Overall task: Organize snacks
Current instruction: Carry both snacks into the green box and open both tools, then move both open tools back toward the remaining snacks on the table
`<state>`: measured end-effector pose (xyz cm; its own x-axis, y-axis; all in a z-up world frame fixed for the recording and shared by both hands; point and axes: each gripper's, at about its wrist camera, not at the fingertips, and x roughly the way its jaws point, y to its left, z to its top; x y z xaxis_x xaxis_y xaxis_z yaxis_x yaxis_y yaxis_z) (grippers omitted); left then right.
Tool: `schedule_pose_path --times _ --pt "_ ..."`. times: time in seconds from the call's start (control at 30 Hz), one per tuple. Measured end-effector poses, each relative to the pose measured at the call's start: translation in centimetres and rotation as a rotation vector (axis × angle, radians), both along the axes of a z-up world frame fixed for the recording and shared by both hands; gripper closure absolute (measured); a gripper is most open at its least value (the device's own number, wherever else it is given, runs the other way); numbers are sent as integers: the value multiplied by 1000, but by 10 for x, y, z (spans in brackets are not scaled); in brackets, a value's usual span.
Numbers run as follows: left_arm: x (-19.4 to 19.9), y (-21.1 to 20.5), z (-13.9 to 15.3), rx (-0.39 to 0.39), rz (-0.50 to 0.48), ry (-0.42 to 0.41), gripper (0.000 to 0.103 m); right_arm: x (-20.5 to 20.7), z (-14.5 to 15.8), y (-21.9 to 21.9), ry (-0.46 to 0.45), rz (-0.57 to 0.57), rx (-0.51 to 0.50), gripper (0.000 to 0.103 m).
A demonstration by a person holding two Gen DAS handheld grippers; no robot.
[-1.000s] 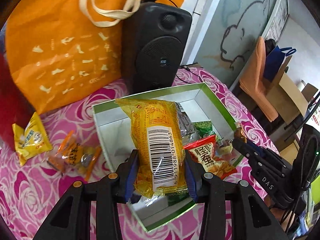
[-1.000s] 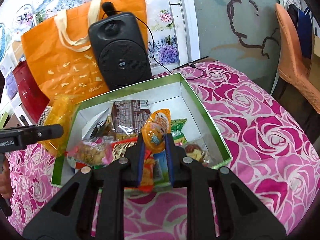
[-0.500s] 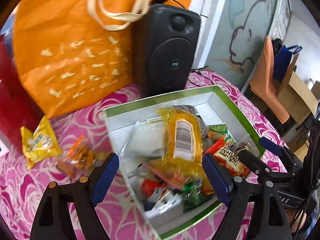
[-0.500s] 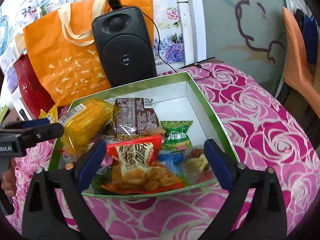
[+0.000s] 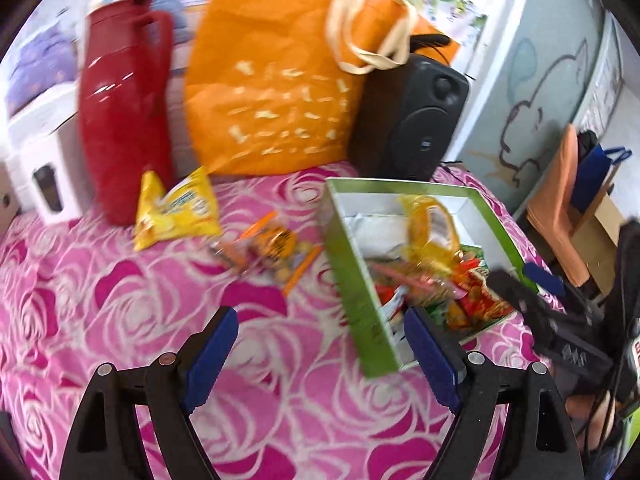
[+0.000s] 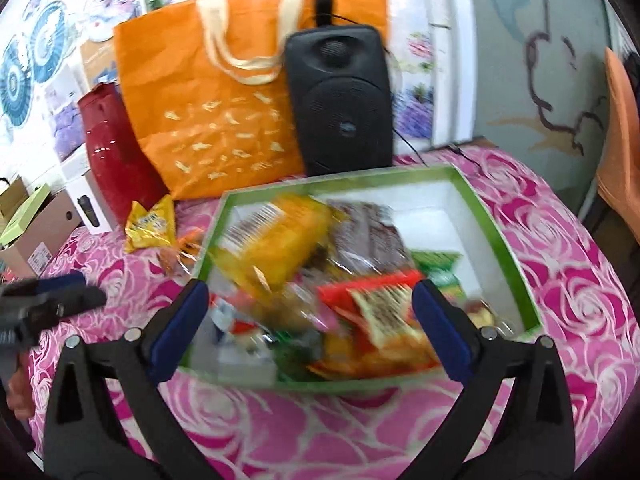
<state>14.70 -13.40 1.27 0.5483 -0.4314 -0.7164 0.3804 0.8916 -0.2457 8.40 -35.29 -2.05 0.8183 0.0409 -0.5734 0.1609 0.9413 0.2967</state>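
A green-rimmed white box (image 5: 352, 280) (image 6: 496, 232) sits on the pink rose tablecloth, holding several snack packets. Among them lie a yellow barcode packet (image 5: 430, 222) (image 6: 276, 236), a brown packet (image 6: 372, 236) and a red packet (image 6: 380, 300). Left of the box, on the cloth, rest a yellow snack bag (image 5: 176, 208) (image 6: 150, 226) and a clear orange-trimmed packet (image 5: 270, 246) (image 6: 180, 250). My left gripper (image 5: 322, 352) hangs open and empty above the cloth, near the box's left corner. My right gripper (image 6: 310, 332) is open and empty above the box's near side.
Behind the box stand a black speaker (image 5: 408, 116) (image 6: 340, 100), an orange tote bag (image 5: 280, 92) (image 6: 216, 100) and a red thermos jug (image 5: 120, 108) (image 6: 112, 152). White cartons (image 5: 36, 152) sit far left. An orange chair (image 5: 560, 208) stands off the table's right side.
My left gripper let go of the yellow barcode packet into the box and swung left. My right gripper released its small orange snack, opened wide and drew back.
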Motion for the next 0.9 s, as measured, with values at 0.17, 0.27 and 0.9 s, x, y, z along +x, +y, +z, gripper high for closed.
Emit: schedule_pose_path --times 0.17,0.27,0.9 --pt "-3 25 -2 -9 56 10 16 45 -4 23 25 60 -54 2" --pt "-3 40 -2 1 86 -5 16 54 -18 13 112 -36 -136 2" --pt "-4 111 -38 -34 232 96 16 27 12 78 31 203 15 2"
